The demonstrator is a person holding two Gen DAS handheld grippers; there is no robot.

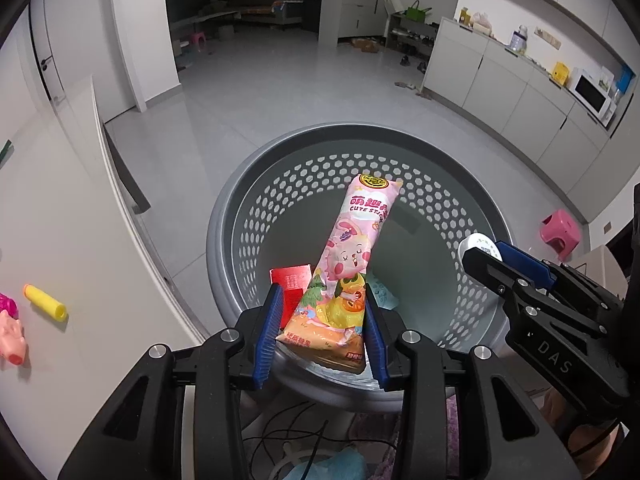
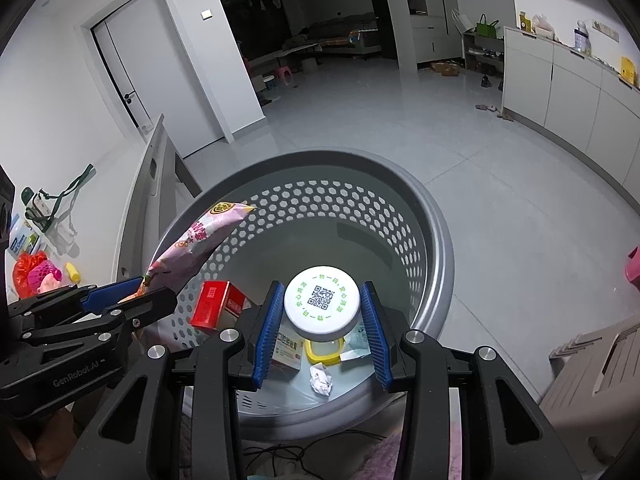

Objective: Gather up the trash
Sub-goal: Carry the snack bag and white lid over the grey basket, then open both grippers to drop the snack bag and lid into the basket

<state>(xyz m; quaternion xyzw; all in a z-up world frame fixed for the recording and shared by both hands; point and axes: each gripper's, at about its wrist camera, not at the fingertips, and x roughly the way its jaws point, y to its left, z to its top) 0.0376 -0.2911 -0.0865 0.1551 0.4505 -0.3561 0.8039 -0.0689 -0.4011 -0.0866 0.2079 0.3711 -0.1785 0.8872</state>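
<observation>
Grey floor tiles surround the basket (image 1: pixel 224 216). Left tongs (image 1: pixel 320 332) pinch a snack pack (image 1: pixel 344 264) over it; right tongs (image 2: pixel 322 330) clamp a white lid (image 2: pixel 322 304). Released carelessly, the long pack could catch the rim and tip out.

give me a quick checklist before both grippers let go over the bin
1. Left gripper shut on the pink snack packet: ok.
2. Right gripper shut on the white lid: ok.
3. Packet above the grey basket opening: ok.
4. Lid above the basket opening: ok.
5. Room in the basket, with only the red box, crumpled paper and a few bits inside: ok.
6. Packet's lower end clears the near rim: cannot tell.
</observation>
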